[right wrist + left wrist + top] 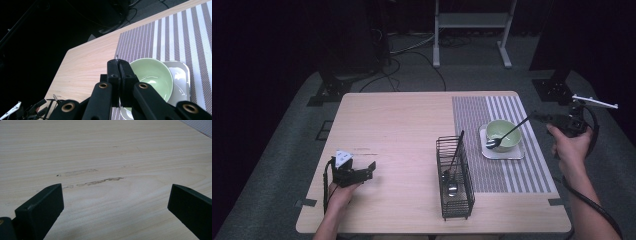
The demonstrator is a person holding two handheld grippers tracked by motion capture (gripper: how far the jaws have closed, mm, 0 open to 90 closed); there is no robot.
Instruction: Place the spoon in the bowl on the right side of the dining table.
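Observation:
My right gripper [537,117] hovers at the table's right edge, shut on the black handle of a spoon [507,133]. The spoon slants down to the left, and its silver head hangs over the near left rim of a pale green bowl [504,131]. In the right gripper view the jaws [119,62] are pressed together with a thin metal tip between them, above the bowl [155,75]. My left gripper [371,169] rests low over the bare wood at the front left. Its jaws [115,205] are wide apart with nothing between them.
The bowl stands on a white square dish [517,152] on a striped grey placemat [472,115]. A black wire basket [464,200] near the front middle holds black-handled utensils. Beyond the table are a dark floor, cables and a metal stand [472,22].

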